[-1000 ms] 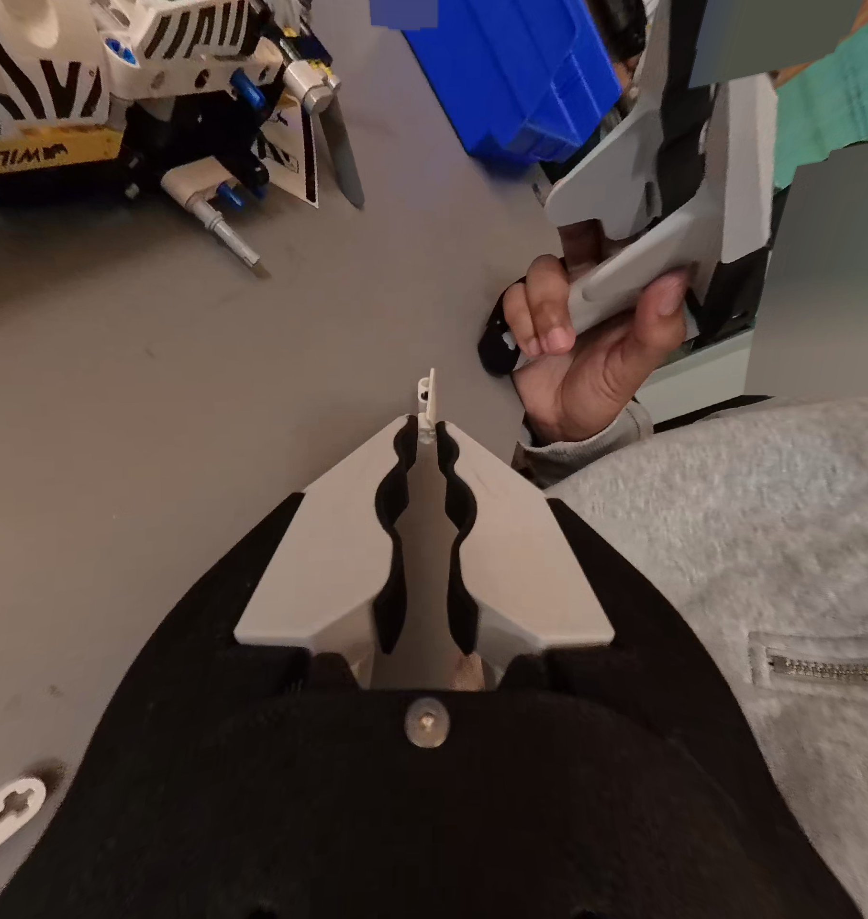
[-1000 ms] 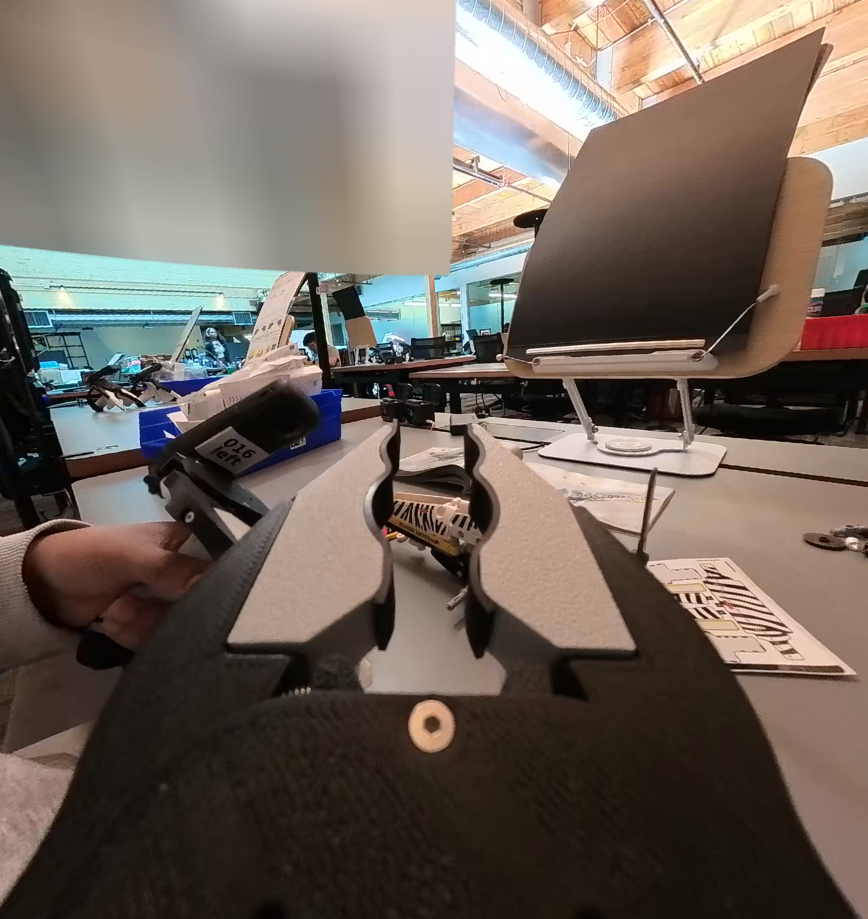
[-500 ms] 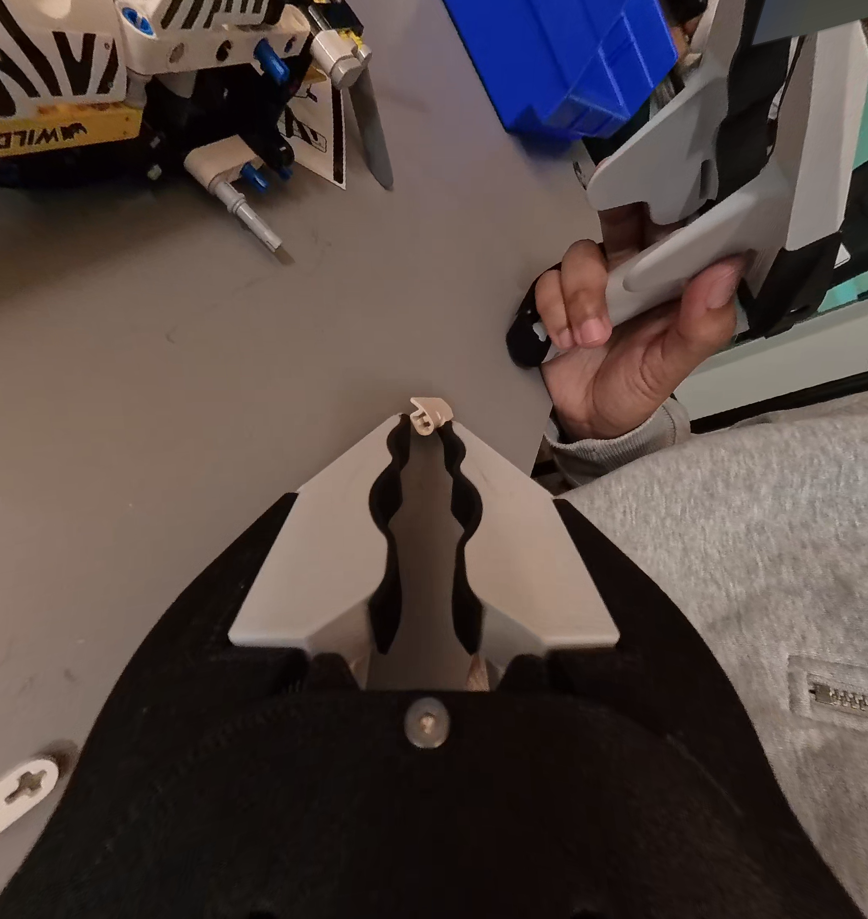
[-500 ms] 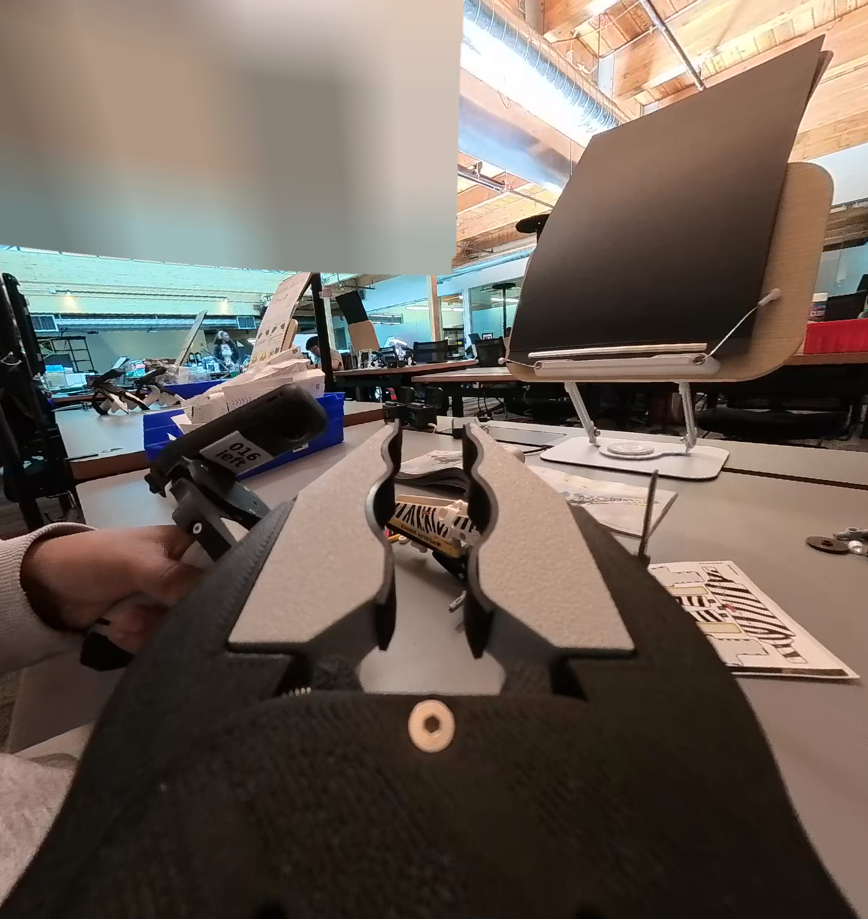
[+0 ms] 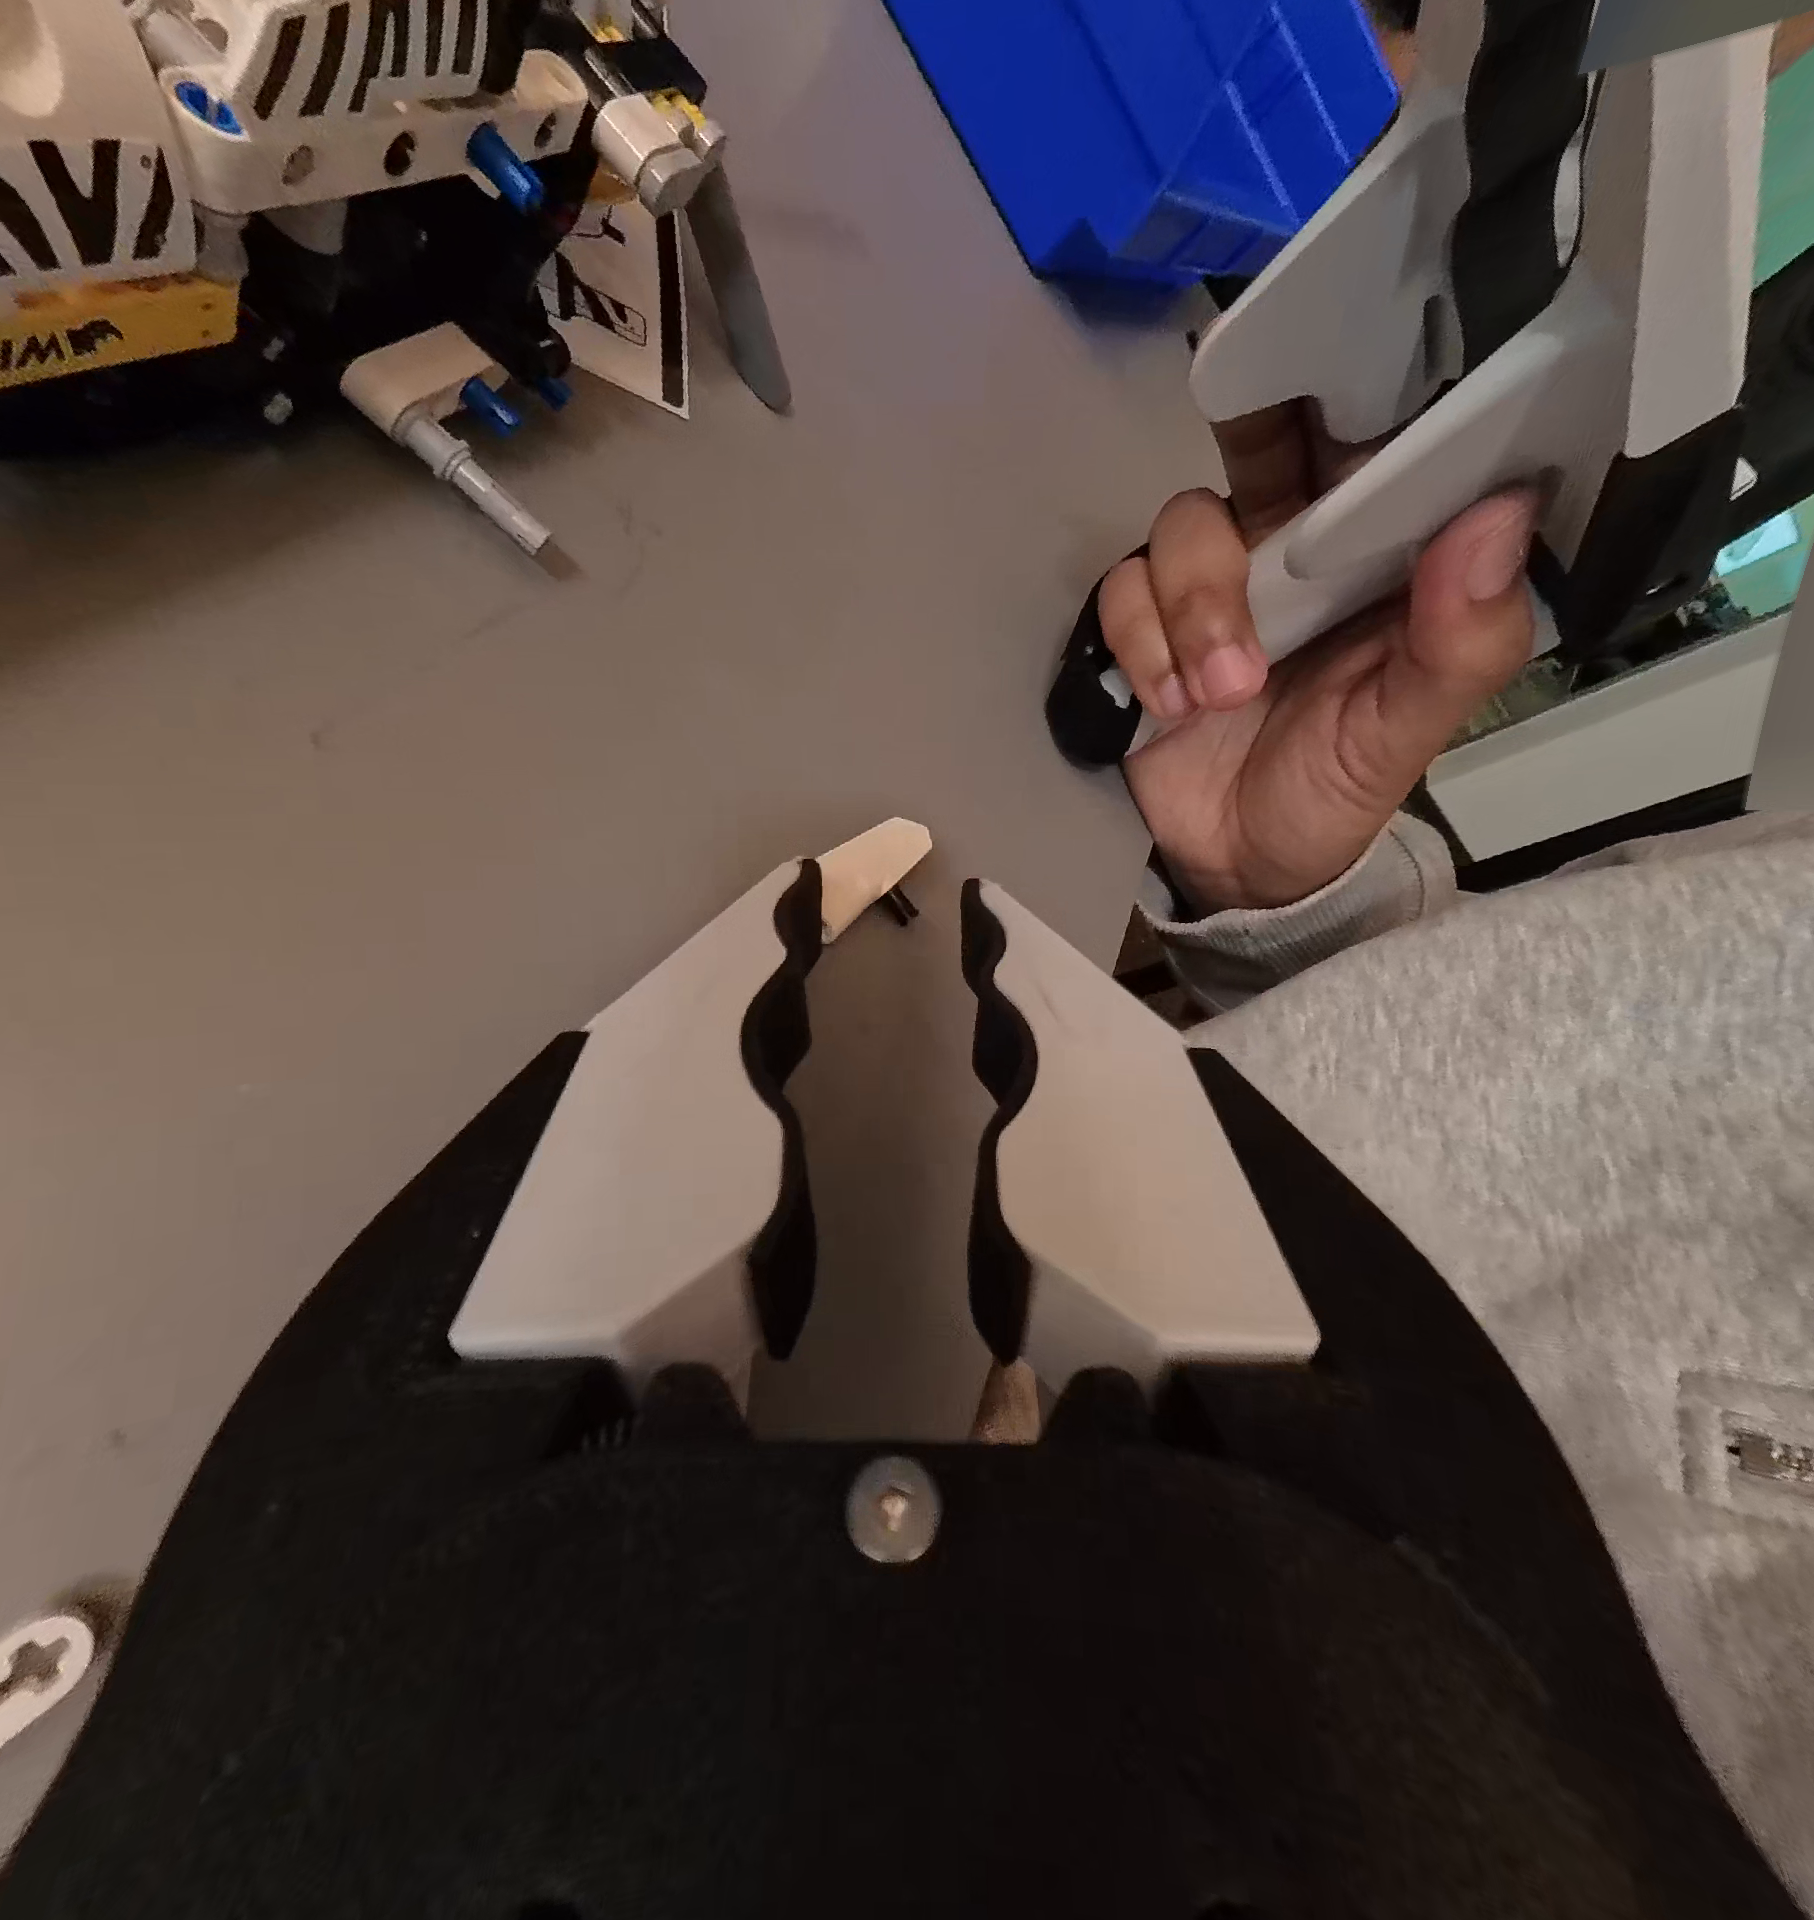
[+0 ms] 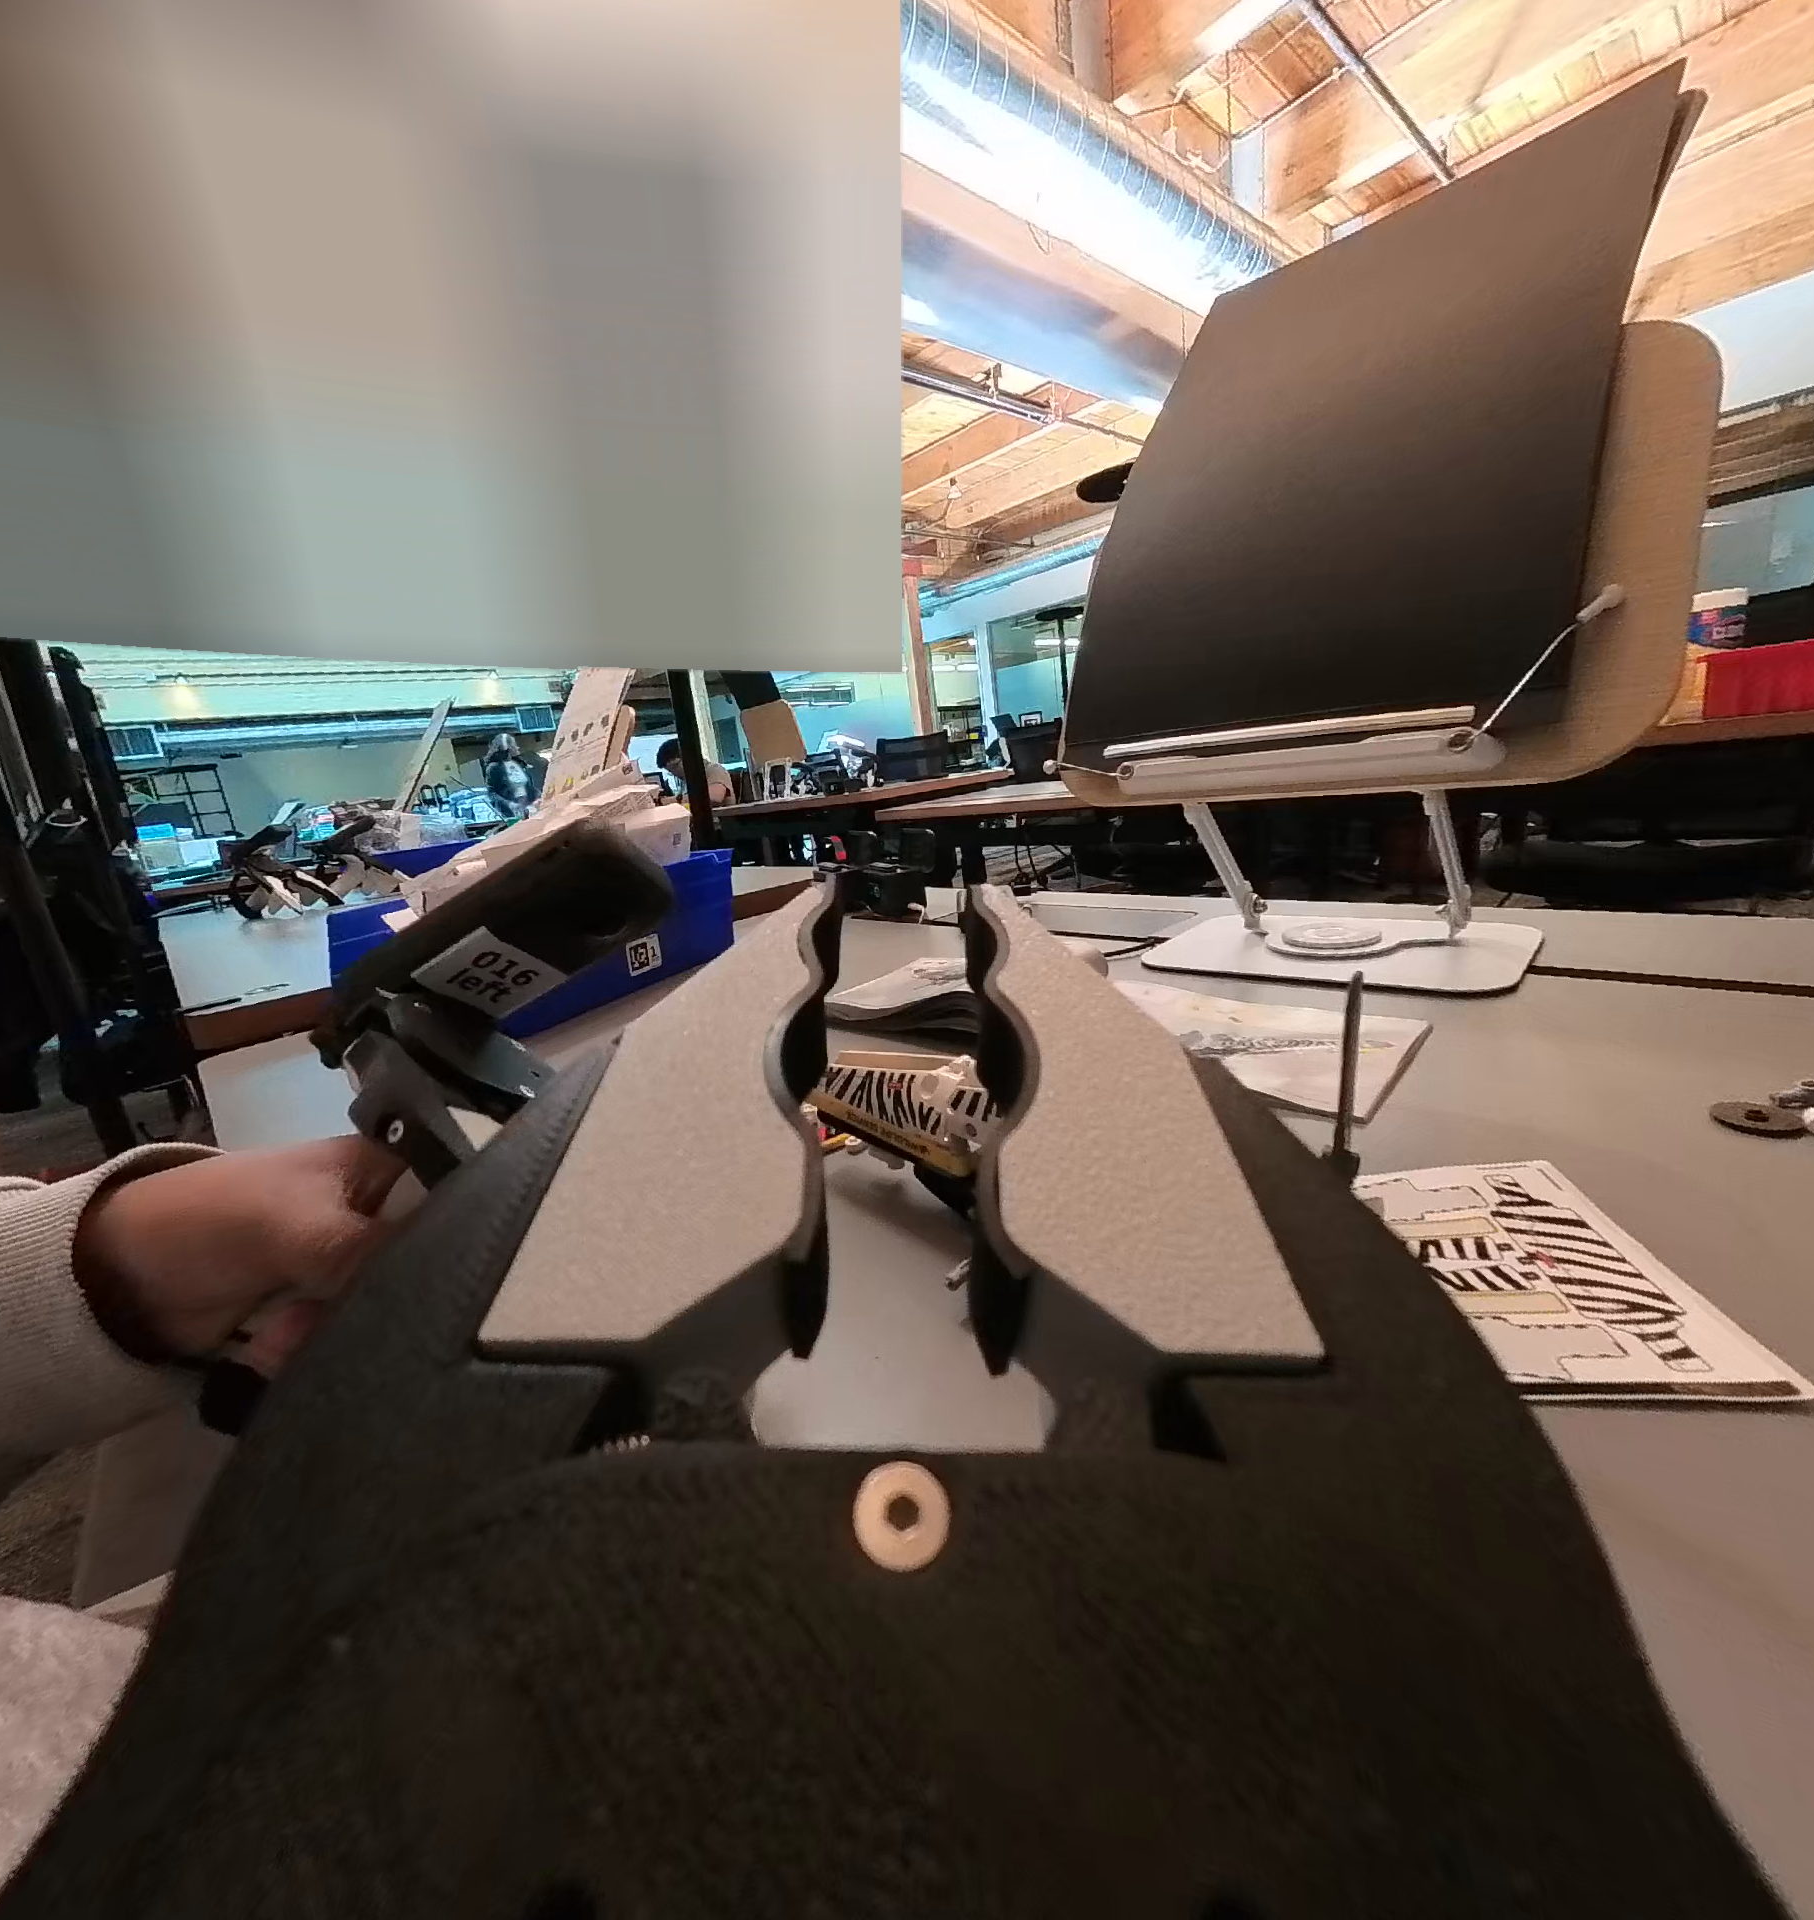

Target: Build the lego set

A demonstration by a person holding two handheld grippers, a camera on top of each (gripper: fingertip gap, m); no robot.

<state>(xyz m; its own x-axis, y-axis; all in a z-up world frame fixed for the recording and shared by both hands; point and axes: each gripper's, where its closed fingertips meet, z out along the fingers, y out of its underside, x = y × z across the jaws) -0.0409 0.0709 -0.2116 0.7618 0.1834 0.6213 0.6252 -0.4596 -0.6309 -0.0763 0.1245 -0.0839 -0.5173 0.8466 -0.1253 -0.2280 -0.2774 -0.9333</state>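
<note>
While zebra-striped model looks part-built, left tool gapes, tan piece loose at fingertip; right tool slightly apart, empty.

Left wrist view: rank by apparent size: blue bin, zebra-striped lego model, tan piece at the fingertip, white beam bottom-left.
1. zebra-striped lego model, cropped by the frame
2. blue bin, also cropped, so 1 and 2 are unsure
3. white beam
4. tan piece

The left gripper stands parted above the grey table, a small tan piece against its left fingertip; the zebra-striped model lies beyond; a hand grips another gripper's handle.
</note>
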